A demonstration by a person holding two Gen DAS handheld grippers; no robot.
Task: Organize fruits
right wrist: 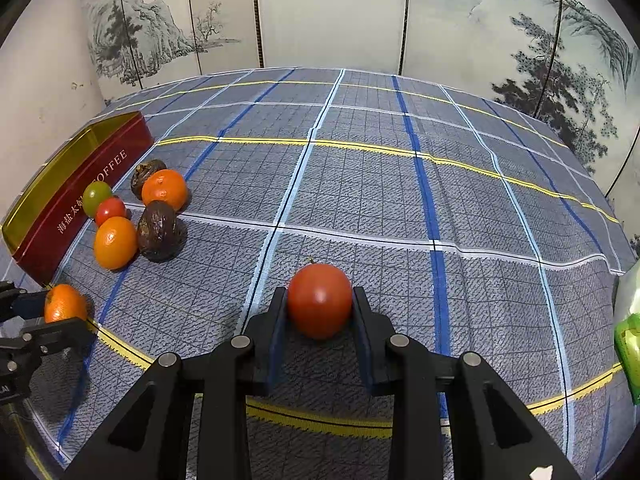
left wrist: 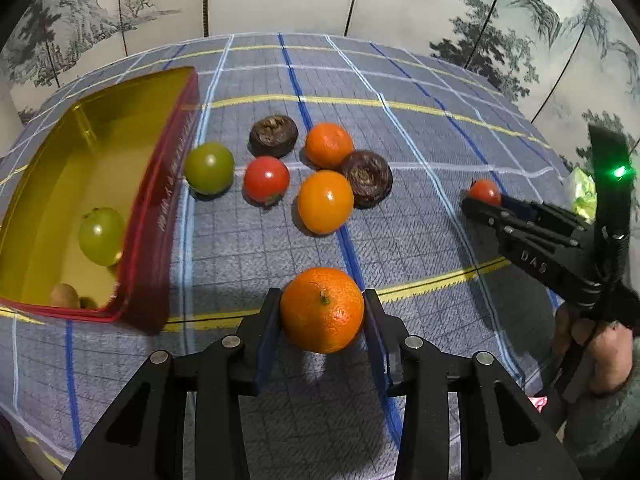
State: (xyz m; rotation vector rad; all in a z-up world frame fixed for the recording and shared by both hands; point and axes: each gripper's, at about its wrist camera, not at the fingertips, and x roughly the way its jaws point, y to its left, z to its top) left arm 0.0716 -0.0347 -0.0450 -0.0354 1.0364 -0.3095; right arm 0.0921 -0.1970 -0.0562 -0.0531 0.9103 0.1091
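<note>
Nearest the left wrist camera, a mandarin point(left wrist: 322, 310) sits between the jaws of the left gripper point(left wrist: 323, 314), closed onto its sides just above the plaid-covered bench point(left wrist: 400, 240). The right gripper point(right wrist: 320, 304) is clamped on a red tomato point(right wrist: 319, 300). The red tin point(left wrist: 160, 208), holding a green fruit point(left wrist: 101, 235), lies to the left, with 6 loose fruits beside it. Both are round and smooth; a shallow or off-centre grip could let either roll free during transfer, and squeezing harder may bruise the tomato.
</note>
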